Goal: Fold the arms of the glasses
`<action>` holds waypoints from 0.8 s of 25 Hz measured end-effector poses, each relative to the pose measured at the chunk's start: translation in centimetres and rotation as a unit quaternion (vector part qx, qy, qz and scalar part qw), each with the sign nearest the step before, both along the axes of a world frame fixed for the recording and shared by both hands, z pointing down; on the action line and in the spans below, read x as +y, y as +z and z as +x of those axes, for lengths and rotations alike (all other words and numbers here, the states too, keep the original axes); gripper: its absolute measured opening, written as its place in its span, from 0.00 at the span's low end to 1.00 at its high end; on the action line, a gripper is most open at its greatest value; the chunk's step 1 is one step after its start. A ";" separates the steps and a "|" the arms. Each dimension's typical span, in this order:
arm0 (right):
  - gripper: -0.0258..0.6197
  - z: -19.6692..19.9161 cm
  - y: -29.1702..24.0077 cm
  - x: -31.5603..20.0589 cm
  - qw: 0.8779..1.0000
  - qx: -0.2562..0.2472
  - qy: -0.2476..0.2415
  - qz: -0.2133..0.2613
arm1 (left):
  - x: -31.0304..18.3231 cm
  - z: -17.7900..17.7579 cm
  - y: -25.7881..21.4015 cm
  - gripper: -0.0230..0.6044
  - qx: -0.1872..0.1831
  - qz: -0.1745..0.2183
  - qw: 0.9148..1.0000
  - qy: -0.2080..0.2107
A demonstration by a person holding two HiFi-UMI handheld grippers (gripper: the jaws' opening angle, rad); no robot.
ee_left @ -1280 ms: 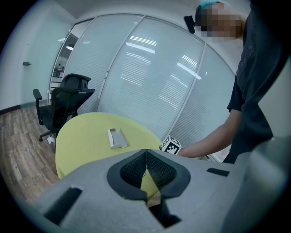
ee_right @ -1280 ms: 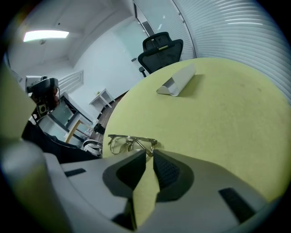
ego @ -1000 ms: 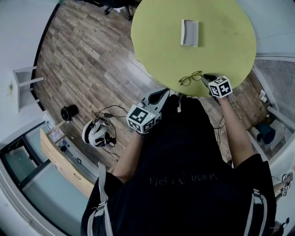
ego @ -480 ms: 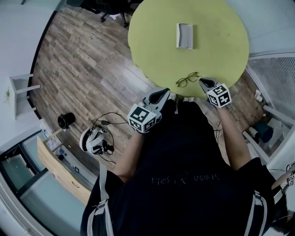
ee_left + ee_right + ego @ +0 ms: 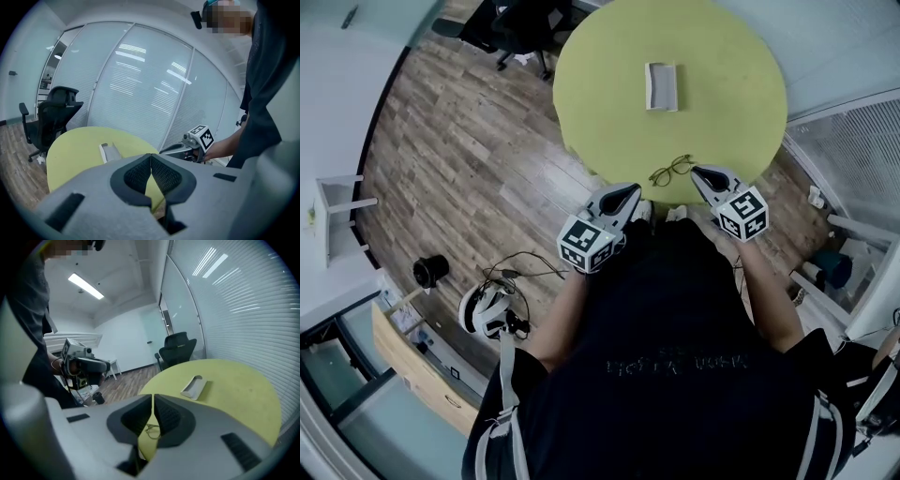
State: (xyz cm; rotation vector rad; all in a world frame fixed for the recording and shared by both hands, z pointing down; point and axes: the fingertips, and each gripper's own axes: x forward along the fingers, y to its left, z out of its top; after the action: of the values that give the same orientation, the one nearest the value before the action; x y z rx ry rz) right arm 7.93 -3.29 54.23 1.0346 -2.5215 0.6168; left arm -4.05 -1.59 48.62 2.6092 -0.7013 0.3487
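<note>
We find the glasses [image 5: 671,171] lying on the yellow bench [image 5: 609,103], close to its near rim and right in front of the person; they show too small for us to tell whether the arms are spread or already tucked in, so we judge the scene fits either glasses waiting to be folded or glasses just folded and set down; neither tool holds them; the right tool [image 5: 697,172] sits just beside their right end, its jaws drawn to a narrow slit with nothing gripped, part of the frame showing on the bench below that slit; the left tool [image 5: 630,191] hangs at the bench rim, a little apart from the glasses, with its jaws meeting at the tips and empty; for room, the bench beyond the glasses lies open as far as a grey open case [image 5: 661,85], well apart; the tight side is the near rim, where a nudge toward the person could tip the glasses to the wooden floor [image 5: 469,141]
</note>
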 end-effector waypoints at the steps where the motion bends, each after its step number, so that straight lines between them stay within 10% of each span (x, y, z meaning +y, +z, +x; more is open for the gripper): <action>1: 0.10 -0.4 -0.9 0.3 1.000 -0.001 -0.005 0.011 | 0.1 0.0 -0.1 0.07 -0.001 0.001 1.000 0.004; 20: 0.10 -1.7 -10.4 4.4 0.991 -0.045 0.011 0.123 | 0.8 2.0 -2.6 0.07 -0.003 0.054 0.997 0.049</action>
State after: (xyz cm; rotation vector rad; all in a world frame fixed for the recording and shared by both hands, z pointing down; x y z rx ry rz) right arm 6.28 1.11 43.82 1.1418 -2.7197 0.3701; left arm -2.07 -0.81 46.03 2.7521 -0.6107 0.3569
